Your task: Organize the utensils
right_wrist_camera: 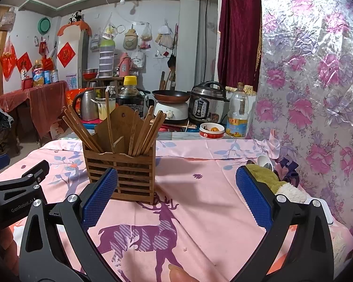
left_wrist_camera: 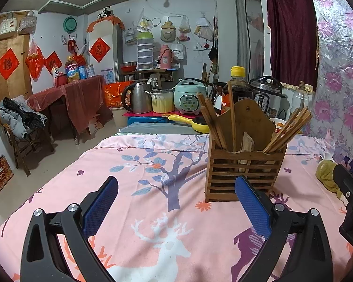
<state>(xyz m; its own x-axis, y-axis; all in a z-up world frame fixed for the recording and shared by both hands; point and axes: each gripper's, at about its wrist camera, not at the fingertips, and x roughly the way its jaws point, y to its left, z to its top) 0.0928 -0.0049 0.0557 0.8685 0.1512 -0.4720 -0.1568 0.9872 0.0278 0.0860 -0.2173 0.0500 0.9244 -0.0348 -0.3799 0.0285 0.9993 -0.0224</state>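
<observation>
Both of your grippers hang spread and empty over the pink cloth (right_wrist_camera: 200,188), the left gripper (left_wrist_camera: 176,209) with the wooden chopstick holder (left_wrist_camera: 243,166) upper right of its fingers, the right gripper (right_wrist_camera: 176,202) with it upper left, chopsticks (right_wrist_camera: 150,131) leaning upright.

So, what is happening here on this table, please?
A person holds two grippers over a pink tablecloth. The left hand-held gripper and the right hand-held gripper are both open and hold nothing. The wooden holder stands upright with chopsticks already in it. Nothing is being gripped at this moment.
</observation>
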